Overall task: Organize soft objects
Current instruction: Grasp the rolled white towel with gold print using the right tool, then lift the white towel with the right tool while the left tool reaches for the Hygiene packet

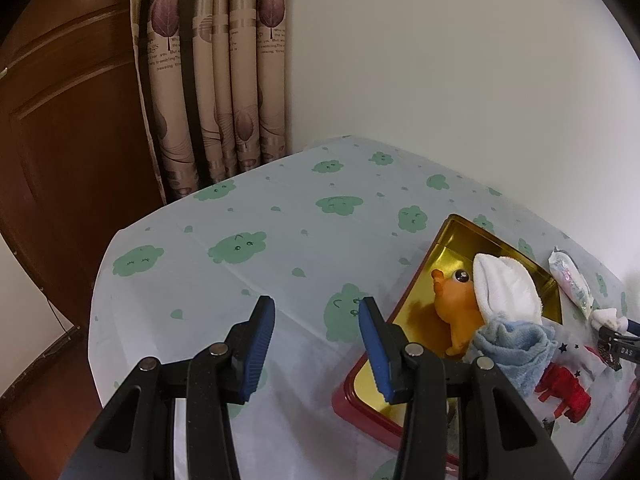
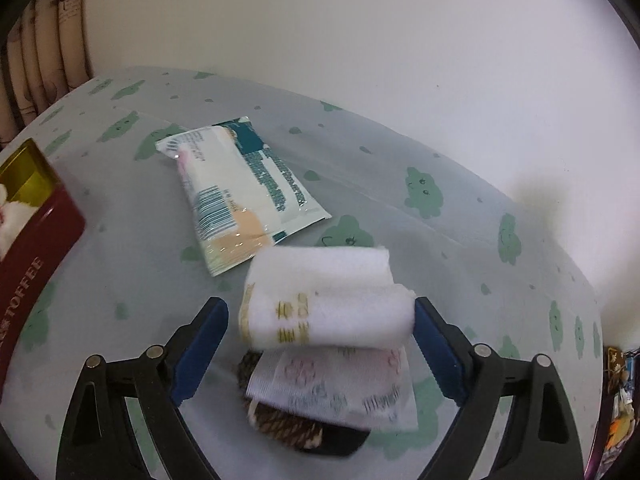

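Both pads of the wide-open right gripper (image 2: 320, 344) are to be closed evenly on the rolled white towel (image 2: 324, 304) lying between them, right of the tin (image 2: 44, 236), while the left gripper (image 1: 316, 344) is held empty and wide.

Home: curtains (image 1: 216, 80), wooden door (image 1: 68, 120), cloud-print tablecloth (image 1: 280, 248)

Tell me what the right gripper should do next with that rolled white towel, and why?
Probably close on the rolled white towel. The right gripper is open with one finger on each side of the roll, which still sits on the tablecloth. The tin already holds an orange toy and other cloths, so gripping comes before carrying it there.
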